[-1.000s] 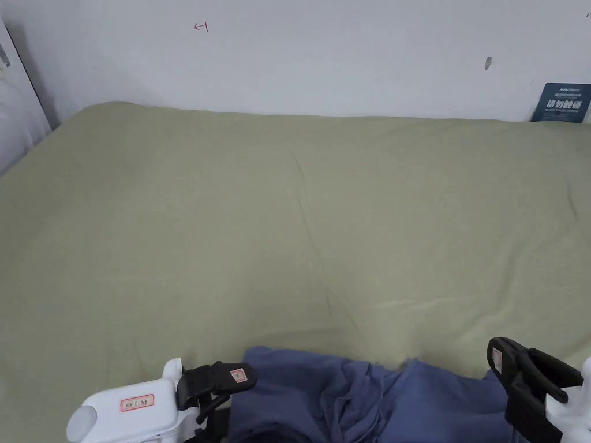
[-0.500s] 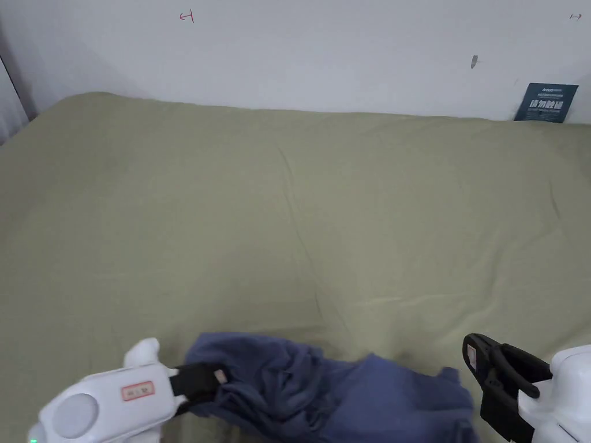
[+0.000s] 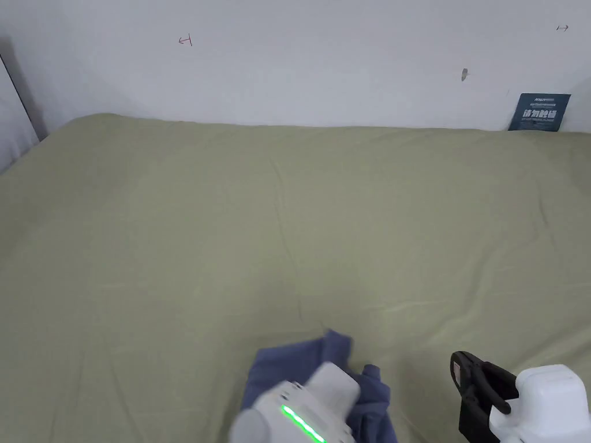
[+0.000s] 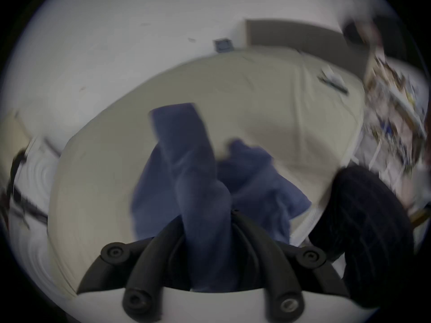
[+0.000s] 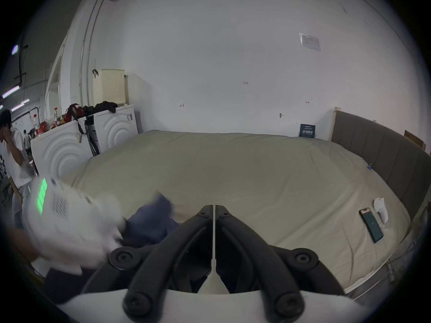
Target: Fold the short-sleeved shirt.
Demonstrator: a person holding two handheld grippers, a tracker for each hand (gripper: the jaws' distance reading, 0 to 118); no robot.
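Olive bed sheet [image 3: 288, 219] against a plain white wall, and the blue shirt [image 4: 196, 165] is bunched at the near edge. Left tongs [image 4: 206, 214] are pinching a fold of it; right tongs [image 5: 214, 209] are pressed together, empty. Risk I see: hauling it one-handed just twists the bundle tighter. Blue card [image 3: 539, 112] by the wall has writing, too small to read.
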